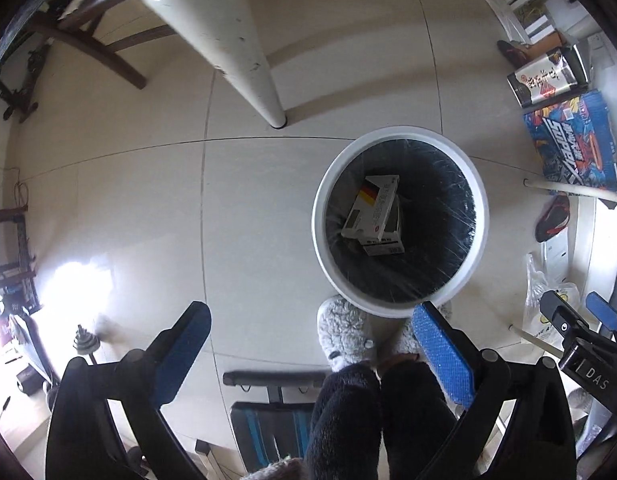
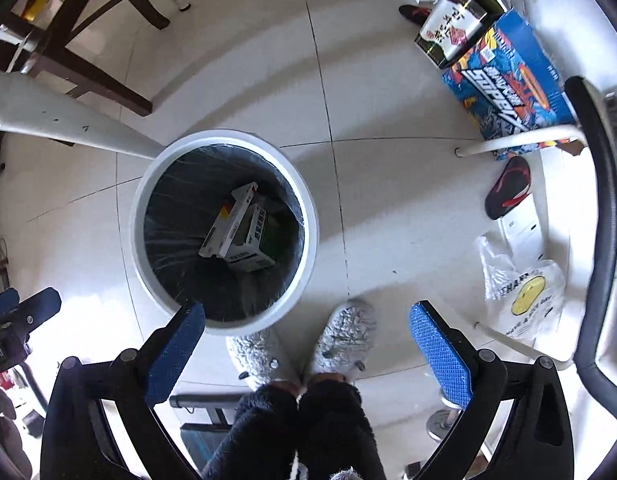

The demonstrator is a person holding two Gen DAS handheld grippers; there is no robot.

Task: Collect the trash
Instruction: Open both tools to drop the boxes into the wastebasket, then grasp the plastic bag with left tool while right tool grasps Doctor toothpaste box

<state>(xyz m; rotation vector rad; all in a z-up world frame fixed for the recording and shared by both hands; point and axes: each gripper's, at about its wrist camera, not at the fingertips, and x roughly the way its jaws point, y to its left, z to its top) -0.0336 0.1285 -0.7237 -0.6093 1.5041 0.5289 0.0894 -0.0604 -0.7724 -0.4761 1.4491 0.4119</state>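
Note:
A round white trash bin point(image 1: 400, 136) with a black liner stands on the tiled floor. It also shows in the right wrist view point(image 2: 224, 138). Inside lie two small cartons: a white box with a black-red-yellow stripe point(image 1: 370, 208) on top of another white box point(image 1: 384, 244). The right wrist view shows them too, the striped box point(image 2: 228, 220) and the other box point(image 2: 250, 250). My left gripper point(image 1: 310, 322) is open and empty, held high above the floor left of the bin. My right gripper point(image 2: 306, 320) is open and empty, right of the bin.
The person's grey fuzzy slippers point(image 1: 344, 332) stand just in front of the bin. A white table leg point(image 1: 244, 60) rises behind it. Colourful boxes point(image 2: 508, 92), a red-black slipper point(image 2: 508, 188) and a white plastic bag point(image 2: 520, 296) lie at the right. A wooden chair point(image 2: 80, 60) is at the back left.

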